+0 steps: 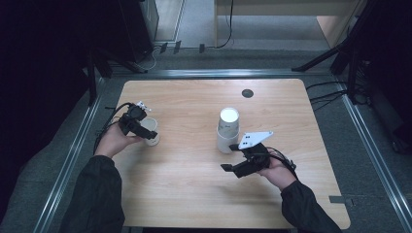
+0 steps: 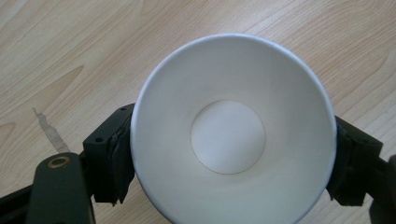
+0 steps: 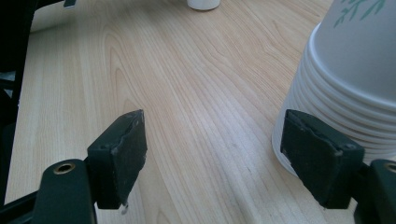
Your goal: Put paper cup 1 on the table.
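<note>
A white paper cup (image 1: pixel 153 140) stands upright on the wooden table (image 1: pixel 194 184) at the left. My left gripper (image 1: pixel 147 133) comes at it from the left. In the left gripper view the cup's (image 2: pixel 229 135) round open mouth lies between the two black pads (image 2: pixel 112 163), which sit against its sides under the rim. An upside-down stack of paper cups (image 1: pixel 227 128) stands mid-table. My right gripper (image 1: pixel 228 156) is just in front of it, jaws wide apart and empty. In the right gripper view the stack (image 3: pixel 345 70) rises beside the right pad (image 3: pixel 317 154).
A dark round cap (image 1: pixel 248 93) sits in the tabletop near the far edge. A strip of worn tape (image 2: pixel 46 128) marks the wood beside the left cup. Metal rails (image 1: pixel 73 155) run along the table's sides, with cables and stands beyond.
</note>
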Demonstrator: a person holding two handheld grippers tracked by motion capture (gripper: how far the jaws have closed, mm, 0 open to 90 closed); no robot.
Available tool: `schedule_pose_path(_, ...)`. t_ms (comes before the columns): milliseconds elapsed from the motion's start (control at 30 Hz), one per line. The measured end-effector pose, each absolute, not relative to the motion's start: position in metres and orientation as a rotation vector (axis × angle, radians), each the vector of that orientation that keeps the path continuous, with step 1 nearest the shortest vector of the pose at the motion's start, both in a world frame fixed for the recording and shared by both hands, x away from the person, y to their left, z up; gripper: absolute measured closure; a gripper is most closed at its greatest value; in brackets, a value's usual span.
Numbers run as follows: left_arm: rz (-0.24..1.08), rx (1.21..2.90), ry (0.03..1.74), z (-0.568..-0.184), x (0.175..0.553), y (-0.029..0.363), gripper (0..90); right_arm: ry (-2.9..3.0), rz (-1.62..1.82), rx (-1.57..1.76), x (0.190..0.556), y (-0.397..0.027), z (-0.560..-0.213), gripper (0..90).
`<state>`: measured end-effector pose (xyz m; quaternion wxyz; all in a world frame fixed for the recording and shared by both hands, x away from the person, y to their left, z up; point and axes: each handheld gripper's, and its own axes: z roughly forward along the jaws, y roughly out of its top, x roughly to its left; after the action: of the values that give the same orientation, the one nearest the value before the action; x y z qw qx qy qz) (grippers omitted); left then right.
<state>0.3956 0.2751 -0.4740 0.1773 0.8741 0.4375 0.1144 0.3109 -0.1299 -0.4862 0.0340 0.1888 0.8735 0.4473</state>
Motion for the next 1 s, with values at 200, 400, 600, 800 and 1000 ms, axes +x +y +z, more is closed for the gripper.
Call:
schedule_pose_path(200,0.295,2.48,1.224,-0.475,0.395,0.274,17.1,2.686,1.375,0.582,0.311,-0.13,-0.486,23.1)
schedule_pose_path(400,0.299,2.475,1.235,-0.474,0.395,0.275,12.9,2.691,1.369,0.579,0.31,-0.129,-0.486,23.1)
schedule_pose_path(600,0.278,2.443,1.232,-0.469,0.393,0.277,11.8,2.686,1.374,0.579,0.311,-0.13,-0.486,23.1)
schedule_pose_path(800,0.267,2.387,1.236,-0.459,0.389,0.284,11.8,2.685,1.379,0.584,0.311,-0.131,-0.485,23.1)
schedule_pose_path(1000,0.26,2.298,1.254,-0.447,0.383,0.294,11.8,2.688,1.378,0.583,0.311,-0.131,-0.485,23.1)
